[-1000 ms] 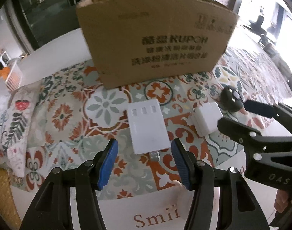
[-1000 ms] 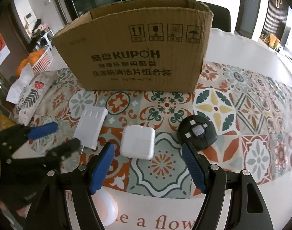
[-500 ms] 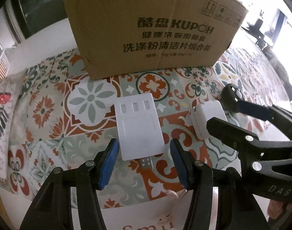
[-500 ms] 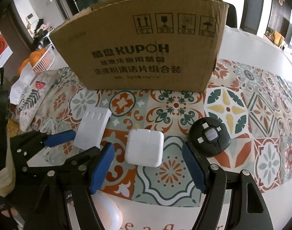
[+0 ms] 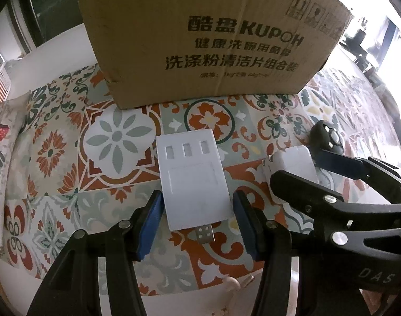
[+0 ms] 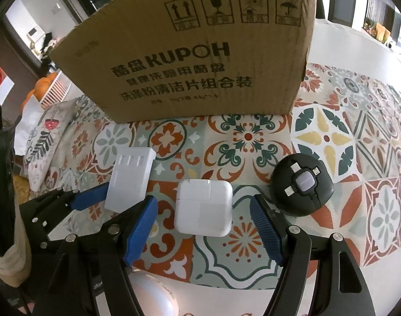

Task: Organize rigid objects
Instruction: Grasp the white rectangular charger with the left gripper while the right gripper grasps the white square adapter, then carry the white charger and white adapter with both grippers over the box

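- The left gripper (image 5: 197, 221) stands wide, its blue pads straddling the flat white plastic USB hub (image 5: 193, 177) on the patterned tablecloth (image 5: 116, 142); close squarely across its long edges.
- The right gripper (image 6: 204, 226) gapes around the white square charger block (image 6: 203, 208); centre before pinching, clear of the black round gadget (image 6: 303, 185).
- Both likely belong in the brown cardboard box (image 6: 195, 60) behind.

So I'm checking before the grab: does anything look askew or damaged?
Nothing damaged. The white USB hub lies slightly skewed between the open left gripper, and the square white charger sits flat before the open right gripper.
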### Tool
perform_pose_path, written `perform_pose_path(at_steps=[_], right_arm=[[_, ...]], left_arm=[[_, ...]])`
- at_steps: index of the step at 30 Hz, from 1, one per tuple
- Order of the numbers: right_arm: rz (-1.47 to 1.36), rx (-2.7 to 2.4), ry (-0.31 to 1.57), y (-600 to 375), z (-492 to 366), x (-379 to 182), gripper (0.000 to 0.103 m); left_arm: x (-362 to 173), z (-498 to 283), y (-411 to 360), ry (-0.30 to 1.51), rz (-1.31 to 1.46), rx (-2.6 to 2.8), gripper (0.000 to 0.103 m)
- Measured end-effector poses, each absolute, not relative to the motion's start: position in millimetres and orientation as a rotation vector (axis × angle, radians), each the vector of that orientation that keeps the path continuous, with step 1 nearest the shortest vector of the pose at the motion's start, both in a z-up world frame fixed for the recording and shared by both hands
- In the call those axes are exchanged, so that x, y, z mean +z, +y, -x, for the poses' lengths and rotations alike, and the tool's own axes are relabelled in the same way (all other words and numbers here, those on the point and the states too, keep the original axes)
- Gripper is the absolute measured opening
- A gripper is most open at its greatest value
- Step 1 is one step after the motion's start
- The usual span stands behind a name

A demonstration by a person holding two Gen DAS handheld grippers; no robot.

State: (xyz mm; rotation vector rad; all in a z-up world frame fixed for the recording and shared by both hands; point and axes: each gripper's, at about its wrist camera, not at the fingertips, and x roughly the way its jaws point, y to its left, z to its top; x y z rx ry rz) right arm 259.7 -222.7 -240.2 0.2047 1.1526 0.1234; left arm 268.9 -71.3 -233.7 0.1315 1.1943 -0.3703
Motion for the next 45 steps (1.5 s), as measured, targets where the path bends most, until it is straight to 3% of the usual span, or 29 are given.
perform_pose_path(at_steps=[12,17,32,45], right_arm=[[-0.207,0.091,1.184,-229,-262,-248,0.067],[-0.168,0.104,1.167,-220,-262,-247,0.048],[-0.105,0.084,1.137,-212,-253,-241,0.048],[-0.108,0.085,1.064,-217,-245,-209,0.048]], left_arm=[[-244,-274,-76,1.17,-0.15,-0.326,0.05],[-245,-270,-65,1.161,-0.132,-0.332,0.05],[-231,-258,-21,1.128,-0.027,-0.307,0.049],[-198,-246,-33,1.047,-0.021,-0.303,0.048]])
